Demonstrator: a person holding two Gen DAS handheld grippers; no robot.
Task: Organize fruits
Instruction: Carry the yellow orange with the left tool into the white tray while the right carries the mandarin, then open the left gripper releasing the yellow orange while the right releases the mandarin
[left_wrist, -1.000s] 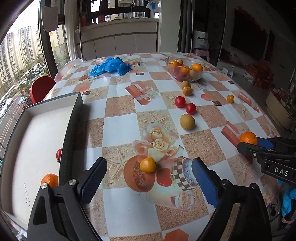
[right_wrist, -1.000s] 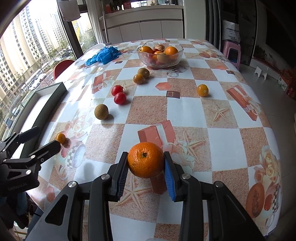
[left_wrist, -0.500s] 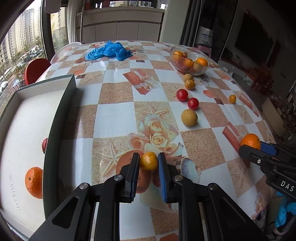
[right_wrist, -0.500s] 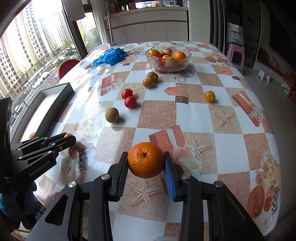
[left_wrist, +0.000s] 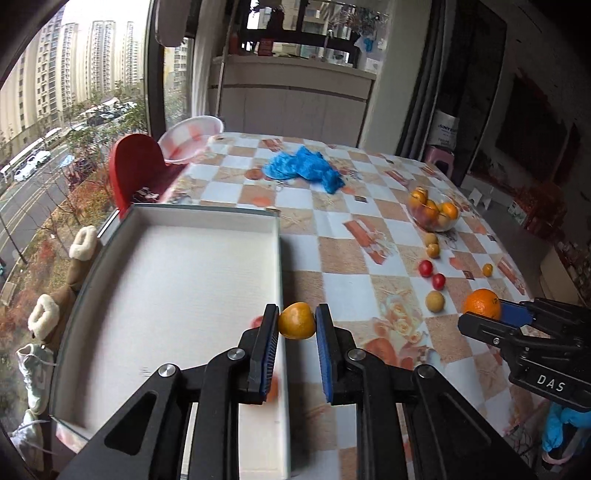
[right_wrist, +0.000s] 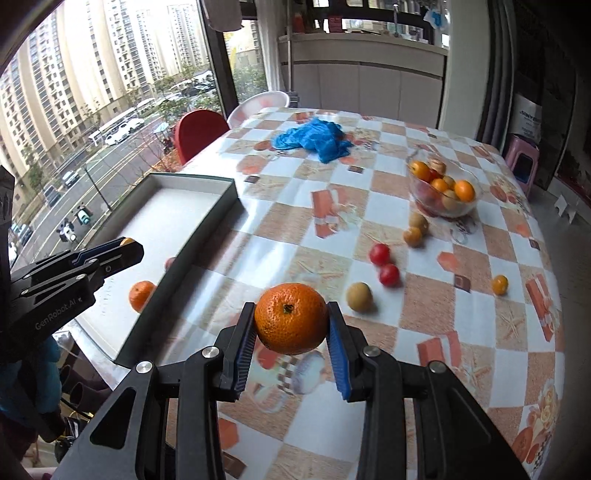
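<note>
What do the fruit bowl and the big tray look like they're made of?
The fruit bowl looks like clear glass or plastic: the fruit shows through its wall. The tray seems to be stiff cardboard, with dark matte outer walls and a plain white lining; that's a guess from its thin, straight edges.

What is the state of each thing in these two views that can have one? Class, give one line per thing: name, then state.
left gripper: shut on a small orange fruit, lifted at the tray's edge.
right gripper: shut on a large mandarin, held above the table.
tray: open, one orange inside.
glass bowl: upright, holding fruit.
blue cloth: crumpled on the table.
red tomatoes: loose on the table, side by side.
</note>
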